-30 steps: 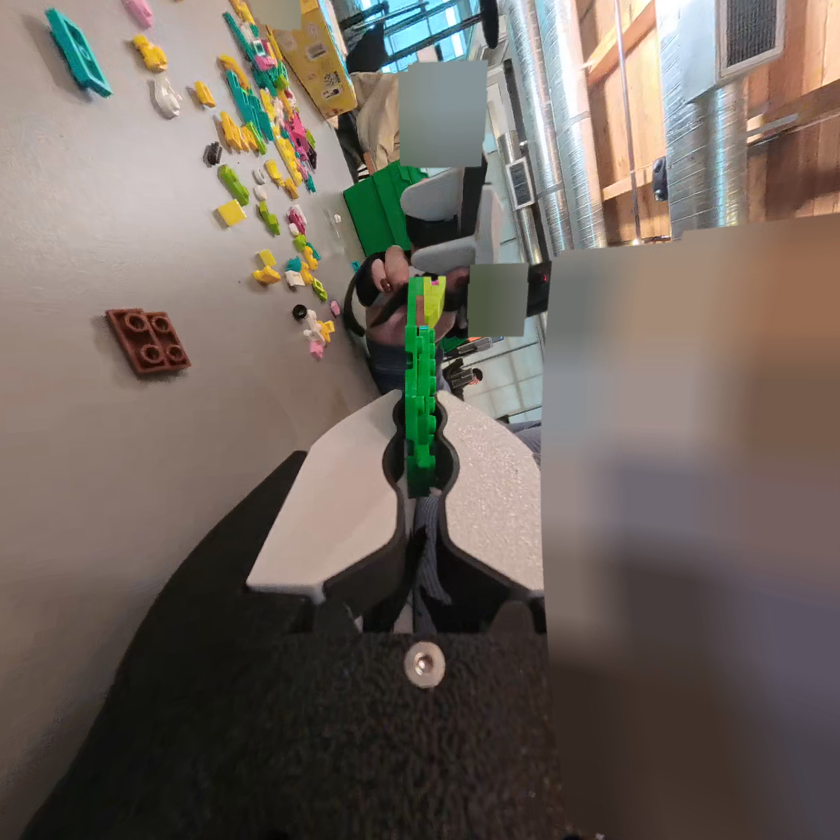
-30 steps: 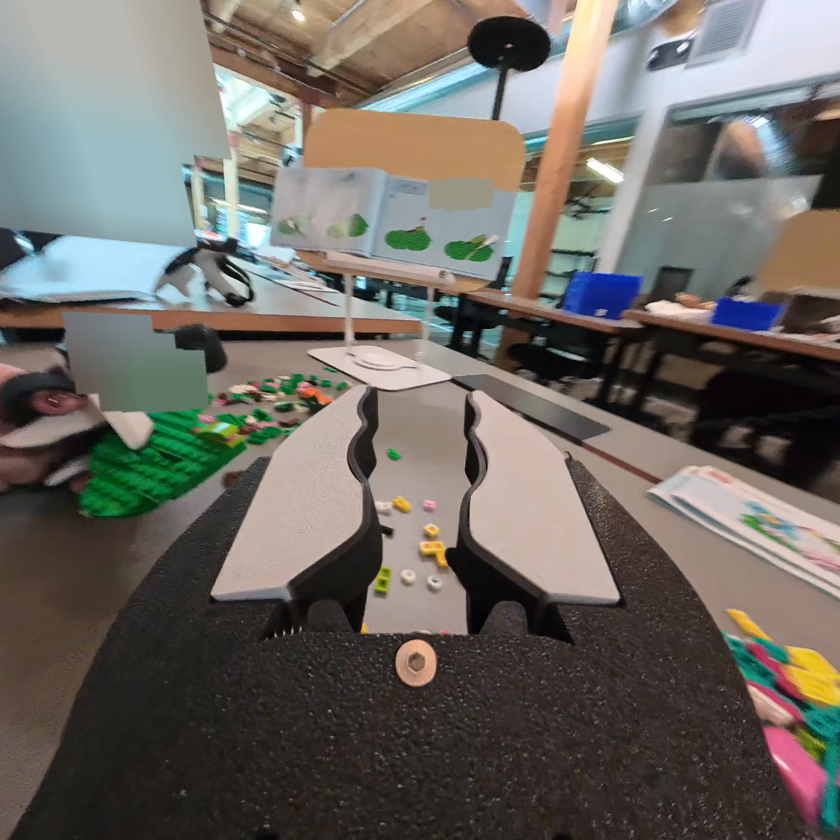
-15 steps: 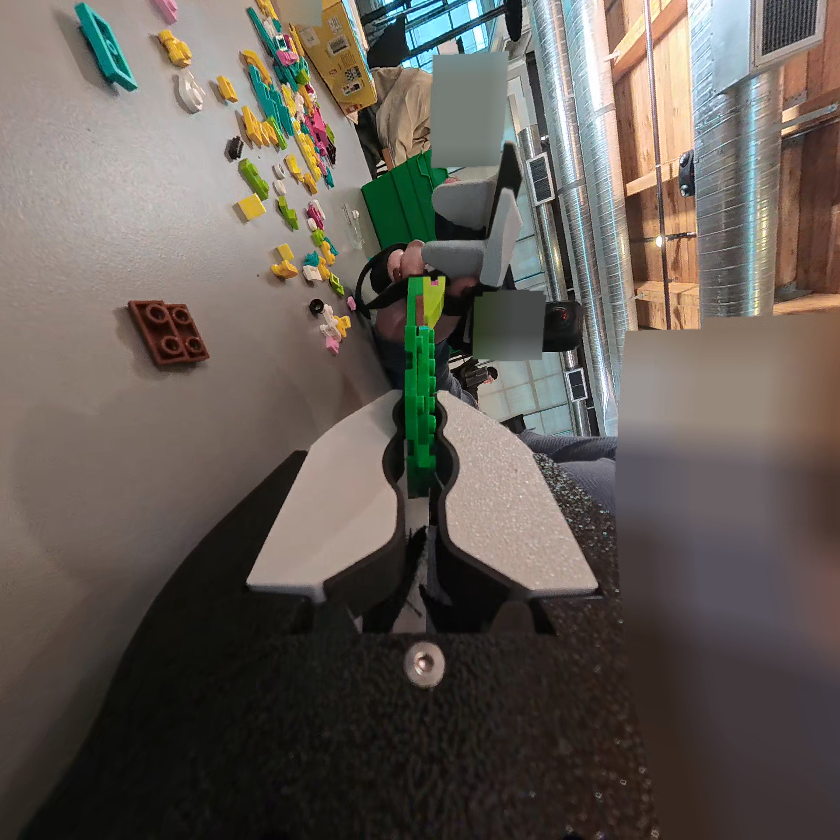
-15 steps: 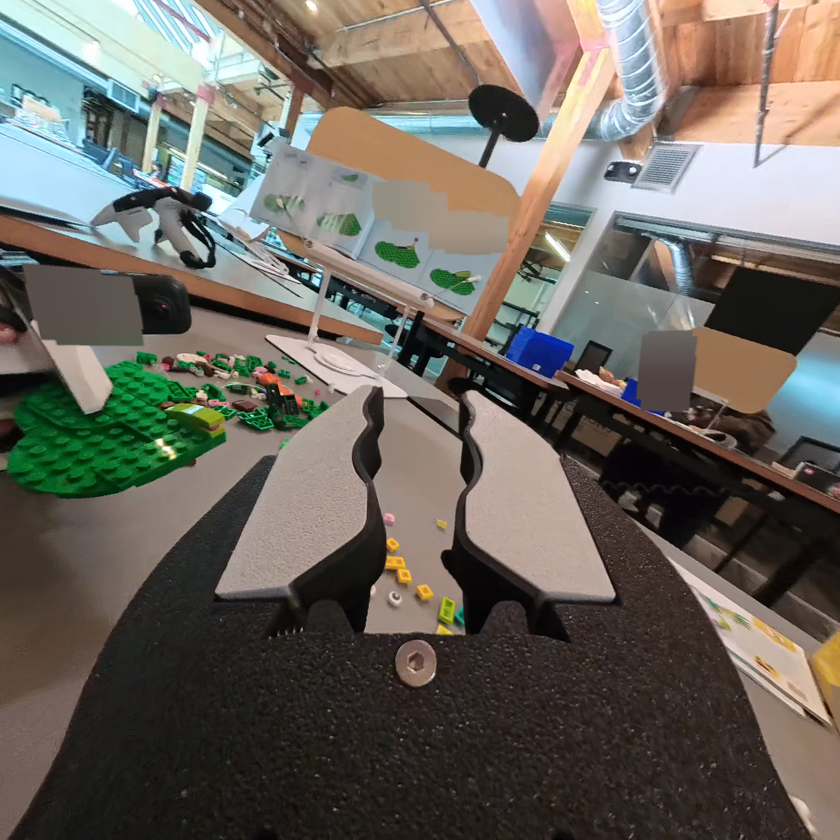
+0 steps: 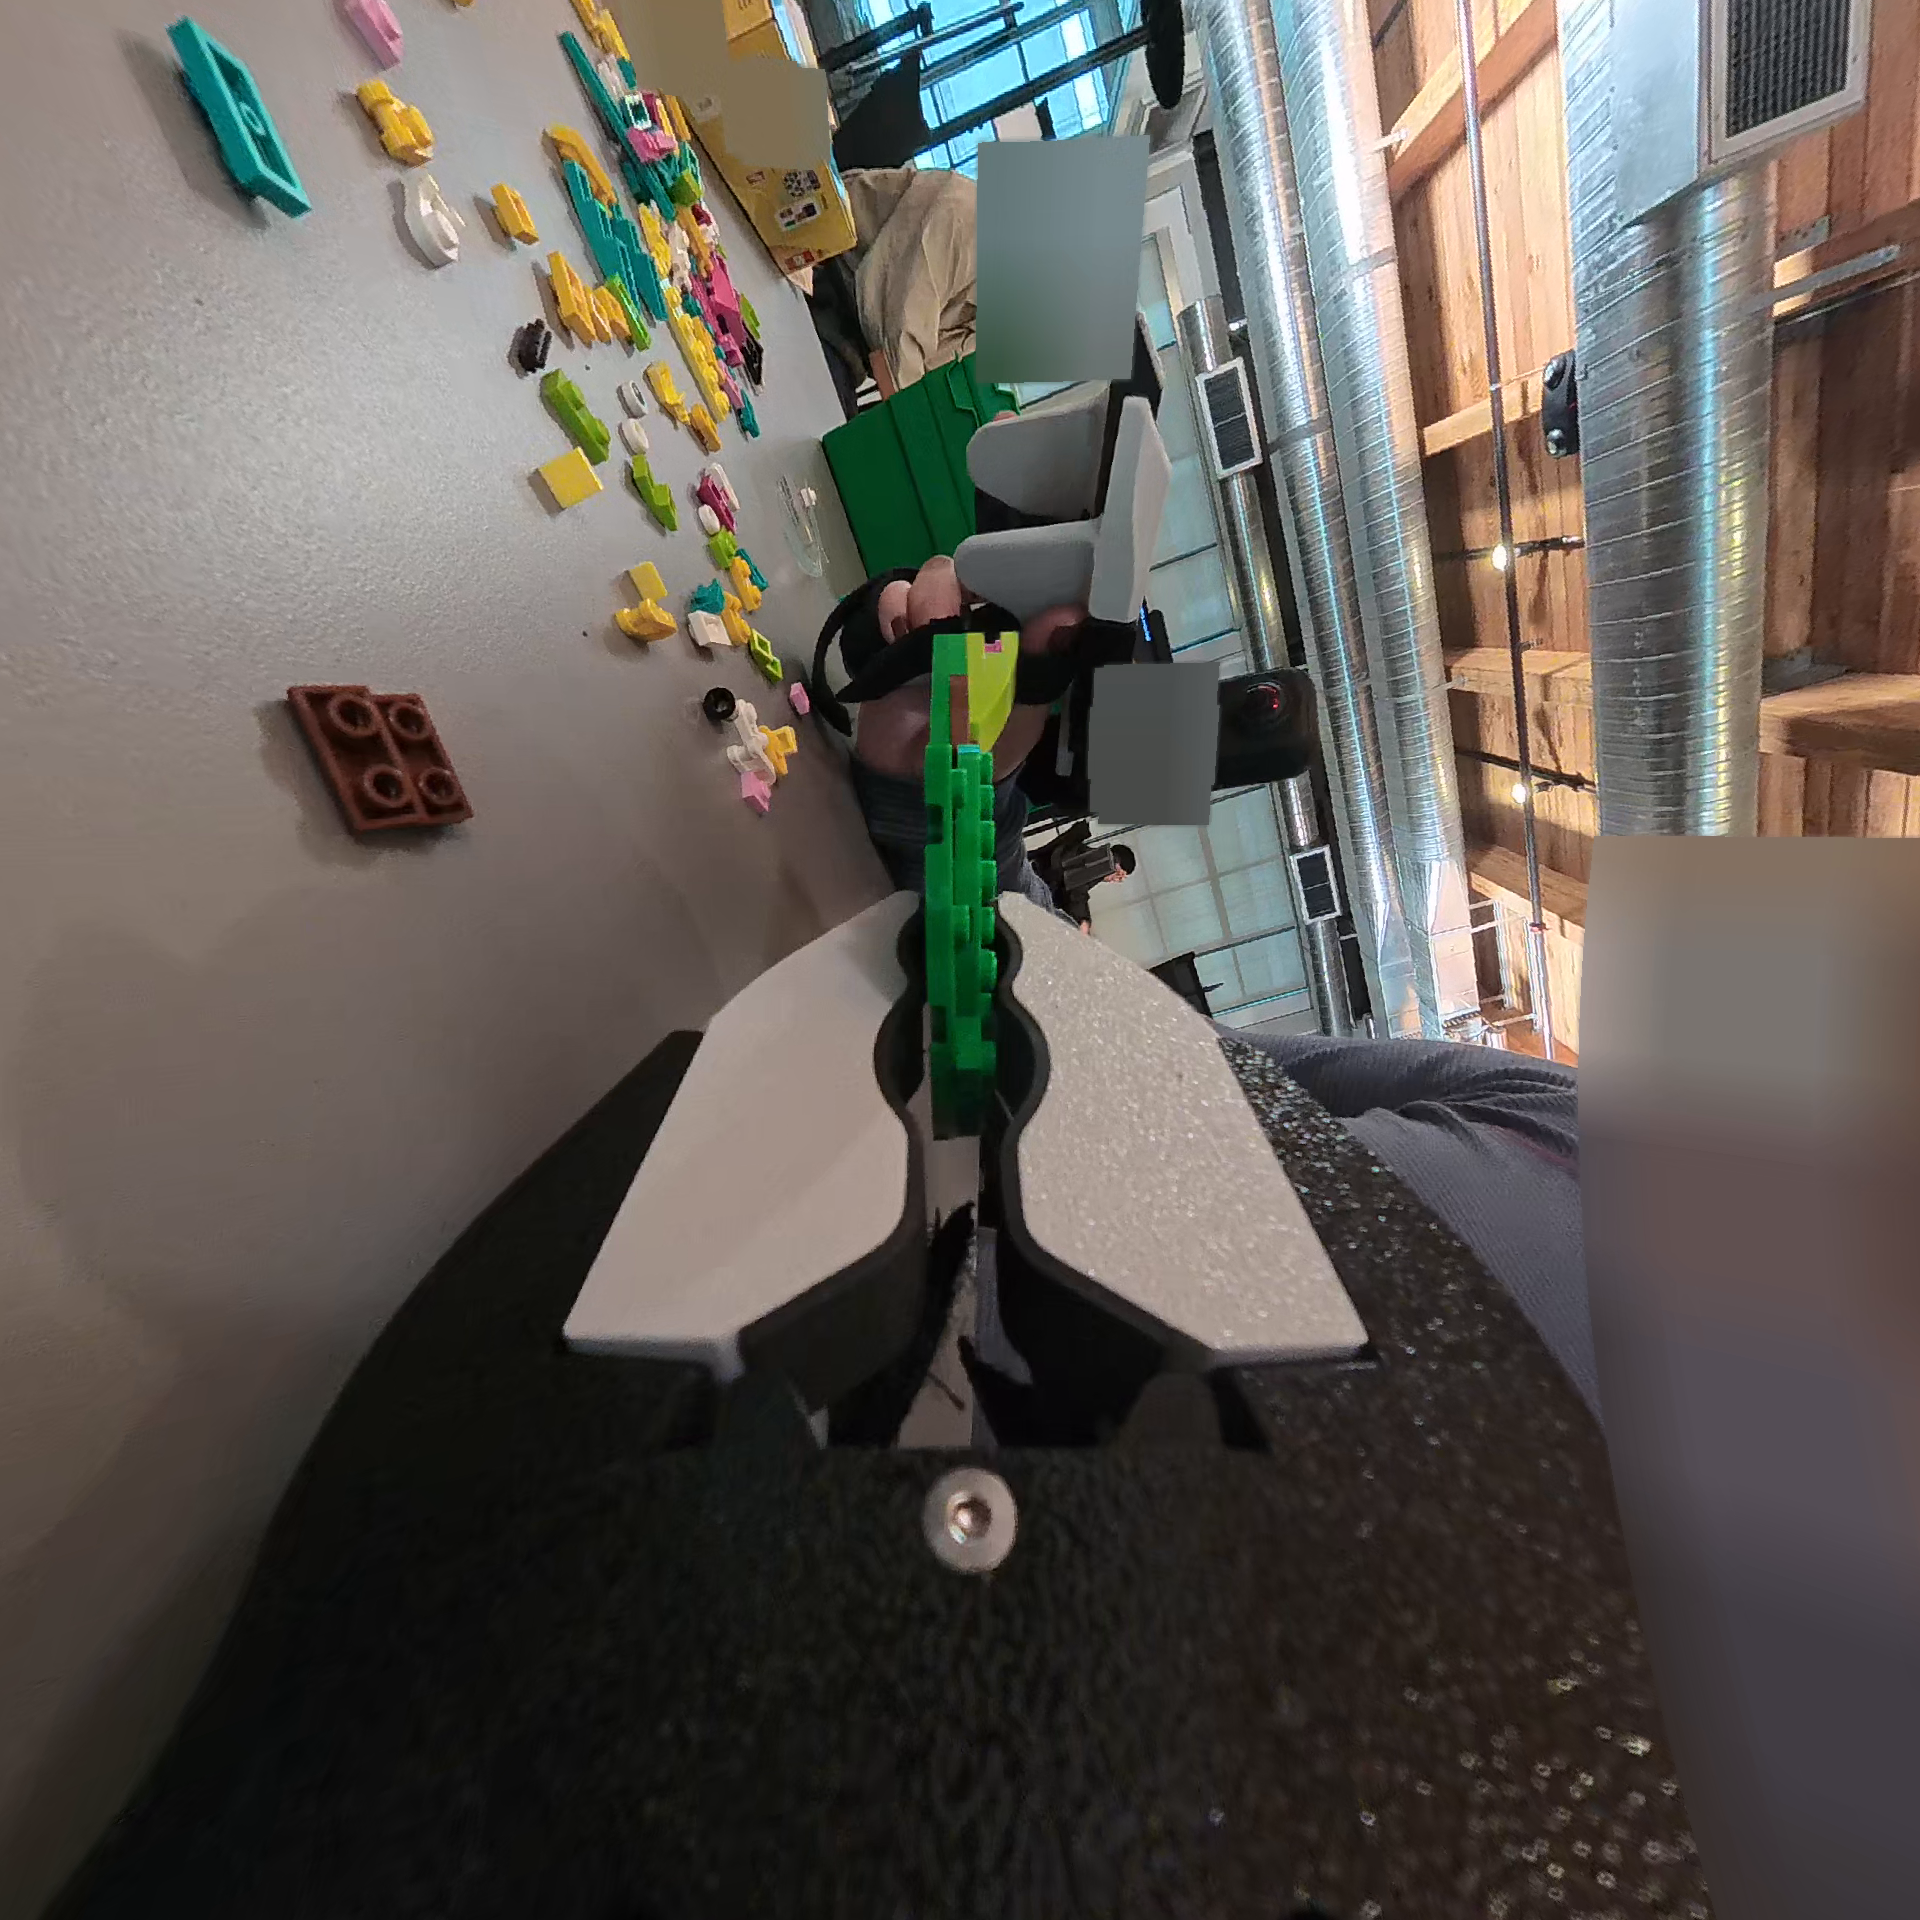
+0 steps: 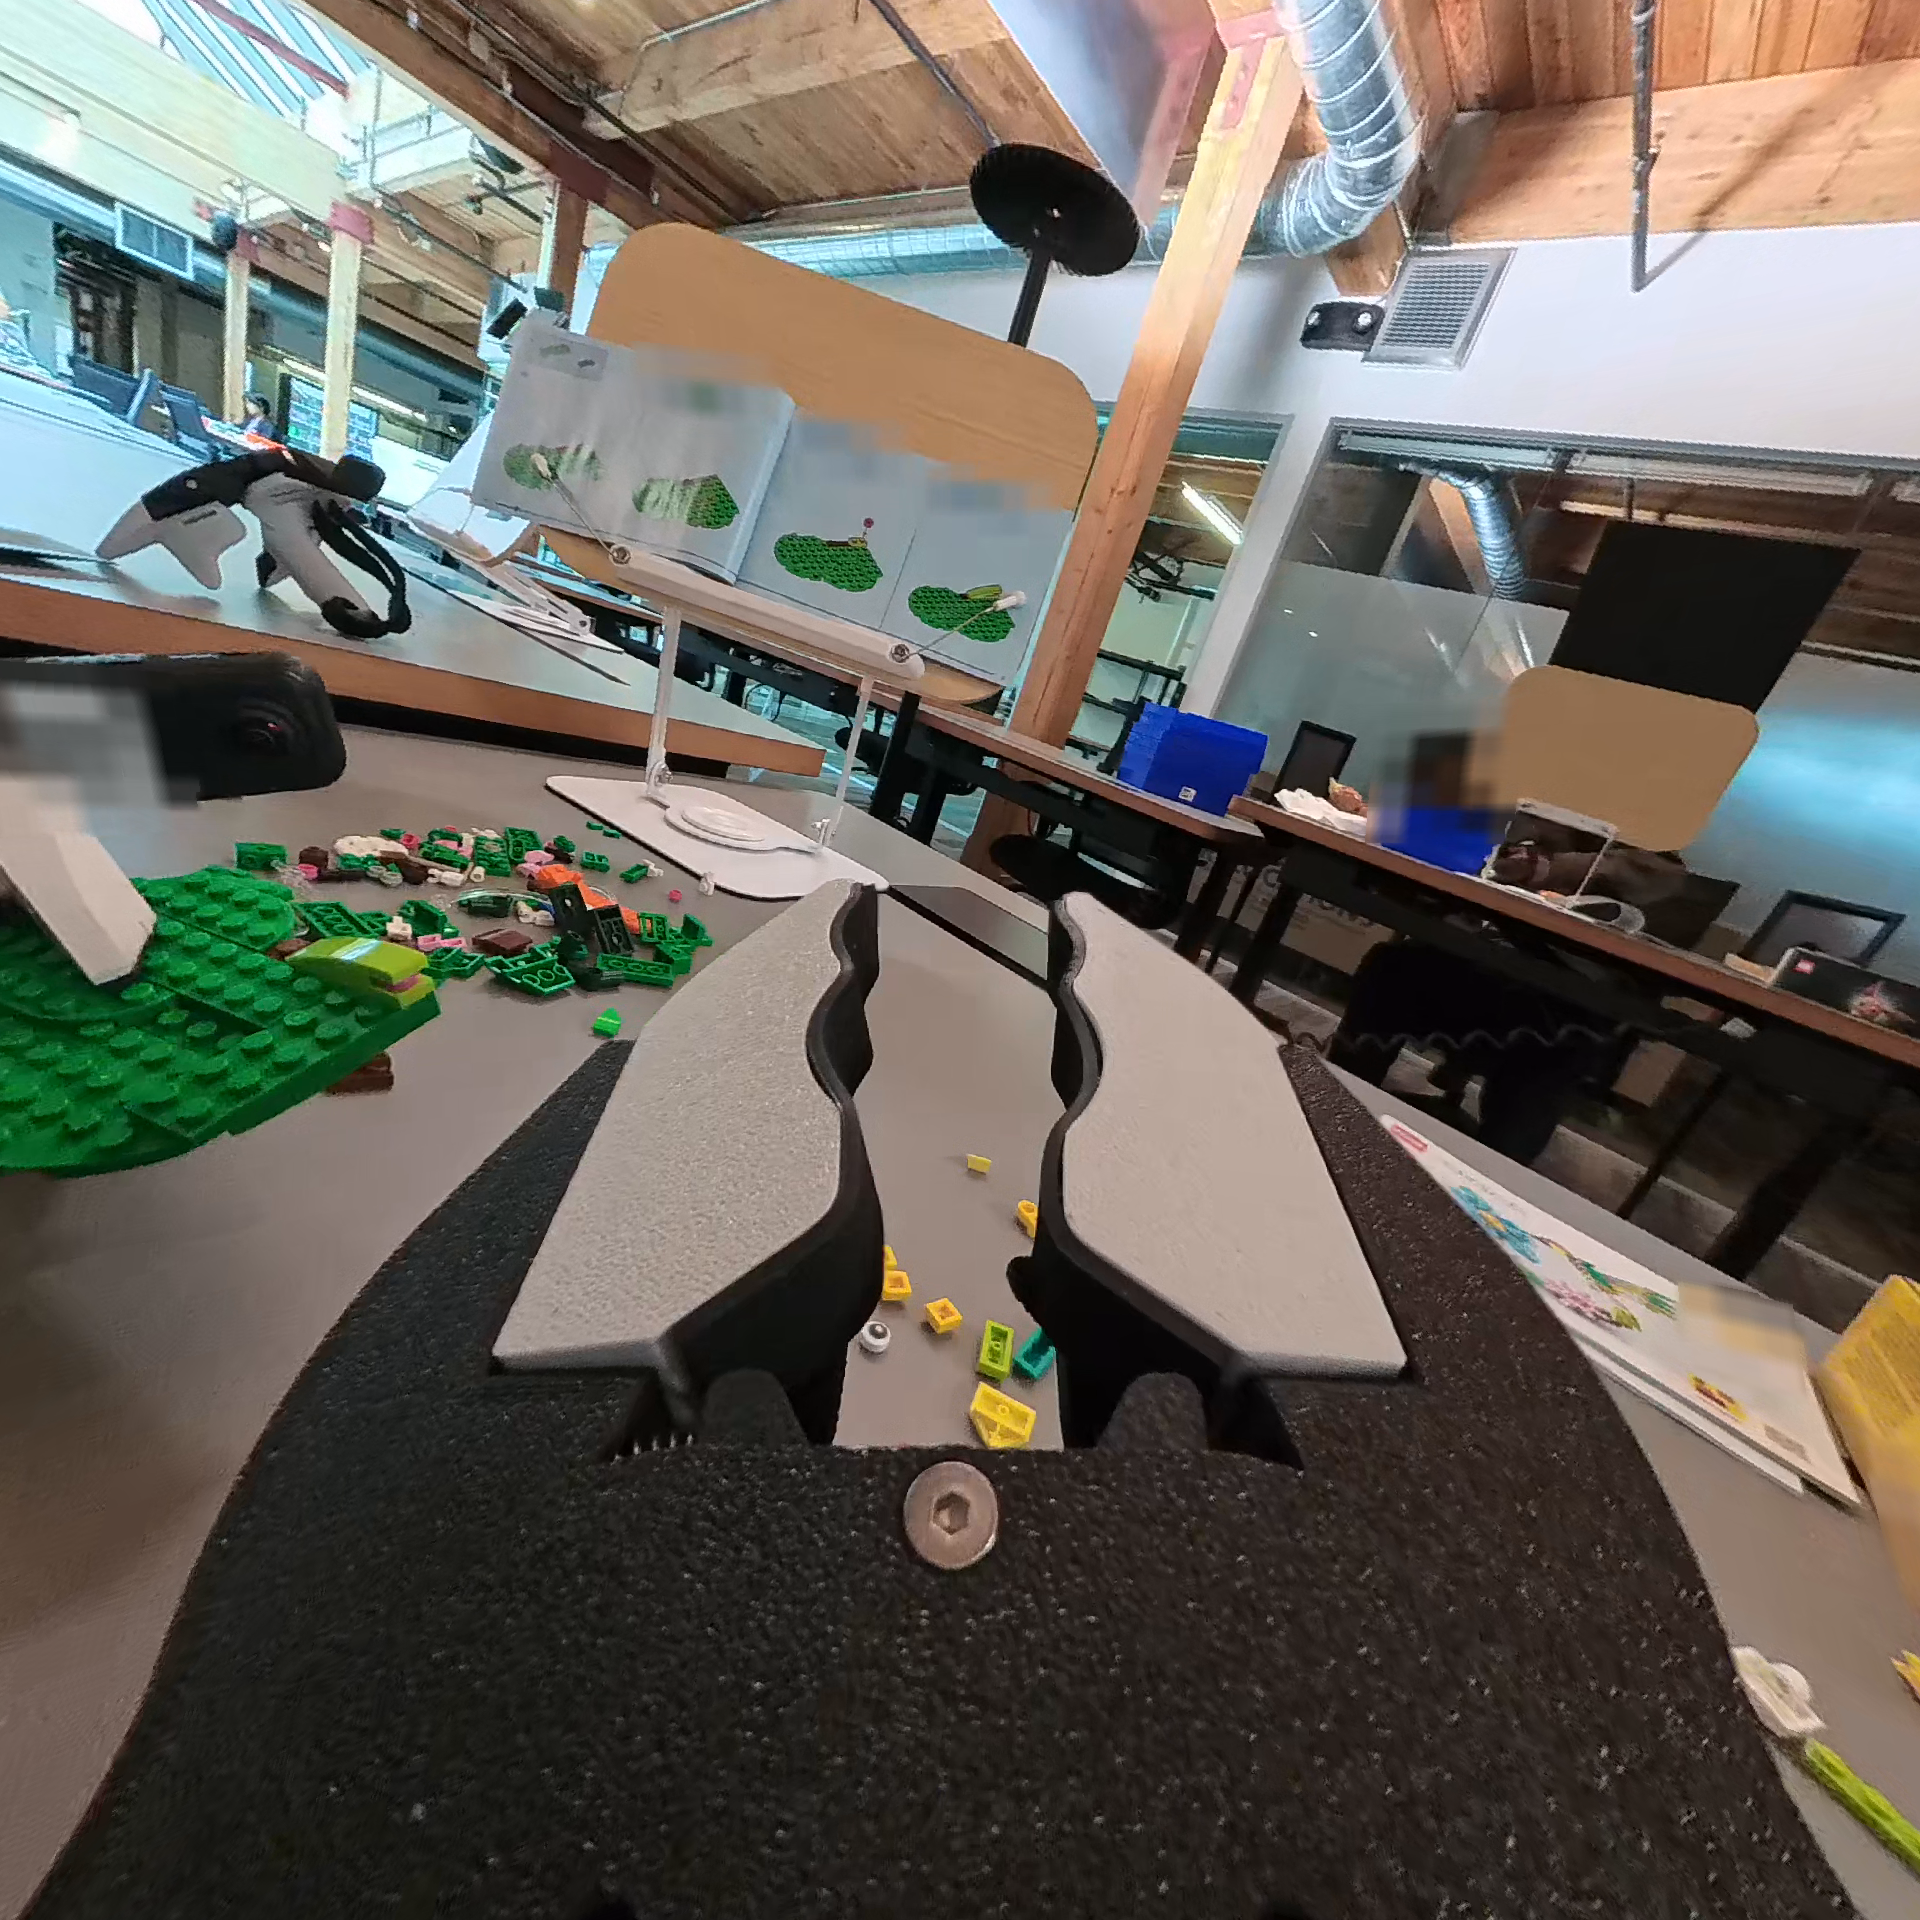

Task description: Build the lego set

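The left gripper [image 5: 961, 997] pinches the edge of the green baseplate [image 5: 958, 914] between its fingers, holding it above the grey tabletop [image 5: 208, 935]. The right gripper [image 6: 961, 997] hovers with fingers spread and empty; small yellow bricks [image 6: 940, 1314] lie on the tabletop between them.

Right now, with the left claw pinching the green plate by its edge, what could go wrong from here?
1. The left claw grips the green baseplate assembly only at one edge, so it may pivot or the joined plates may separate.
2. The lime piece on top could pop off.
3. The right claw, open and empty, could scatter the small yellow bricks beneath it.
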`<control>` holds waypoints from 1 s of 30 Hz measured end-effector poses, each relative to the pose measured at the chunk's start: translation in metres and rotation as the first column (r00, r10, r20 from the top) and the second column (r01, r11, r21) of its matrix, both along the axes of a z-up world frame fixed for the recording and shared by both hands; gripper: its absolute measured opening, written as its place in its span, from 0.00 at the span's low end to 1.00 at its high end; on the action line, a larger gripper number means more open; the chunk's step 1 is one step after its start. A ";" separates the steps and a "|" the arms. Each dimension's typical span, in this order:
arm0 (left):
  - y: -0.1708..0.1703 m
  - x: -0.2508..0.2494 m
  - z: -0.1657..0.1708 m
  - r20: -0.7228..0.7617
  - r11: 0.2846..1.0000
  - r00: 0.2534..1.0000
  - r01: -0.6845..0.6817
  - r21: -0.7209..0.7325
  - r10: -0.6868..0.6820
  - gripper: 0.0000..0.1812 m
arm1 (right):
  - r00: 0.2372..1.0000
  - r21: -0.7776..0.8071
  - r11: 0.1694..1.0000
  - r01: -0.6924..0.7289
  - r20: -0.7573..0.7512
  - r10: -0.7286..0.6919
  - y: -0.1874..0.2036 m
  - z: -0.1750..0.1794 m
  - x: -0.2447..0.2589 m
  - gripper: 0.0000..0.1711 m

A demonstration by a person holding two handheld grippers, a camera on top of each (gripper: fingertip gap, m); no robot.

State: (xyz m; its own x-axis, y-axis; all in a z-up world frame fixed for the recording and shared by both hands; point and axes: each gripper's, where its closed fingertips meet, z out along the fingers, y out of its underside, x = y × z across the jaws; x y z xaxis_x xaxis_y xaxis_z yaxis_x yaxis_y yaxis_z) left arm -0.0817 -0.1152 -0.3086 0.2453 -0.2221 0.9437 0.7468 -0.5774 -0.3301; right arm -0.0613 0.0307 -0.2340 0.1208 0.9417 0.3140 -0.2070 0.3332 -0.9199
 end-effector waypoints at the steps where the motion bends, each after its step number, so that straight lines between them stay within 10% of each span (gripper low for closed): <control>1: 0.000 0.000 0.000 0.002 1.000 1.000 -0.002 0.003 0.002 0.04 | 1.000 -0.002 1.000 -0.003 0.003 0.003 0.000 0.000 0.000 0.18; 10: -0.007 0.003 0.006 0.035 0.999 0.999 0.018 0.028 -0.019 0.04 | 0.995 -0.033 0.998 -0.047 0.091 0.050 -0.013 0.000 -0.027 0.18; 18: -0.040 -0.024 0.007 -0.011 0.999 0.999 0.032 0.004 -0.032 0.05 | 0.972 0.013 0.984 -0.176 0.160 0.172 -0.026 0.083 -0.224 0.09; 30: -0.052 -0.027 -0.006 -0.009 0.998 0.999 0.032 -0.051 -0.032 0.05 | 0.955 0.094 0.995 -0.019 0.296 -0.010 0.017 0.093 -0.440 0.00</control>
